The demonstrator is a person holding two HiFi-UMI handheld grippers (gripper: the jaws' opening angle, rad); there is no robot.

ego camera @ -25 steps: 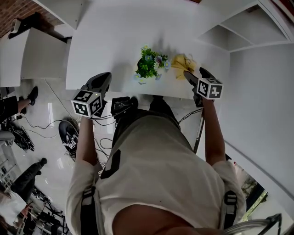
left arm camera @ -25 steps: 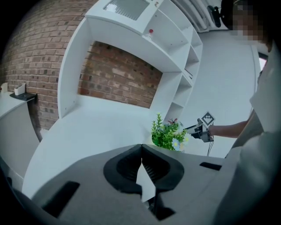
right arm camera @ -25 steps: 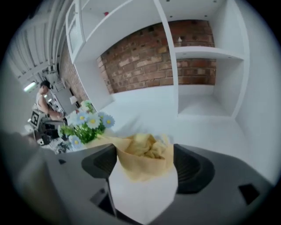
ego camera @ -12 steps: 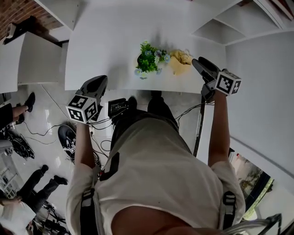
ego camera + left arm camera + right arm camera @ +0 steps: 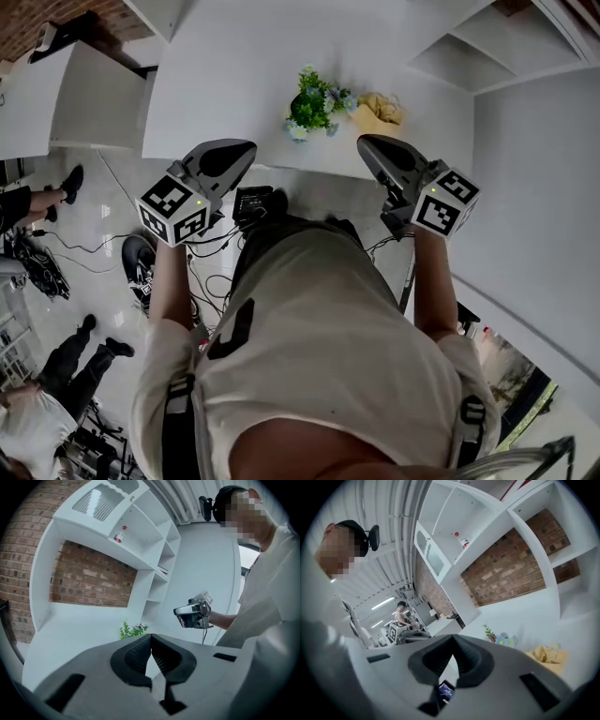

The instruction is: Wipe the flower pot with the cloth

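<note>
The flower pot (image 5: 314, 105), a small dark pot with a green plant and pale blue flowers, stands on the white table (image 5: 225, 75) near its front edge. The crumpled yellow cloth (image 5: 381, 111) lies just right of it. My left gripper (image 5: 247, 148) hangs shut and empty at the table's front edge, left of the pot. My right gripper (image 5: 362, 142) is shut and empty too, just short of the cloth. The left gripper view has the plant (image 5: 133, 630) far beyond the left gripper (image 5: 151, 636). In the right gripper view, pot (image 5: 491, 633) and cloth (image 5: 548, 654) lie beyond the right gripper (image 5: 453, 638).
A white shelf unit (image 5: 497, 52) rises at the table's right end. A second white table (image 5: 80, 98) stands to the left. People's legs (image 5: 56, 197) and cables (image 5: 66, 253) are on the floor at left. A dark device (image 5: 253, 202) hangs at the person's waist.
Both grippers have lifted and drawn back from the table toward the body. The right gripper has left the cloth and its jaws have shut empty. Pot and cloth stay put.
</note>
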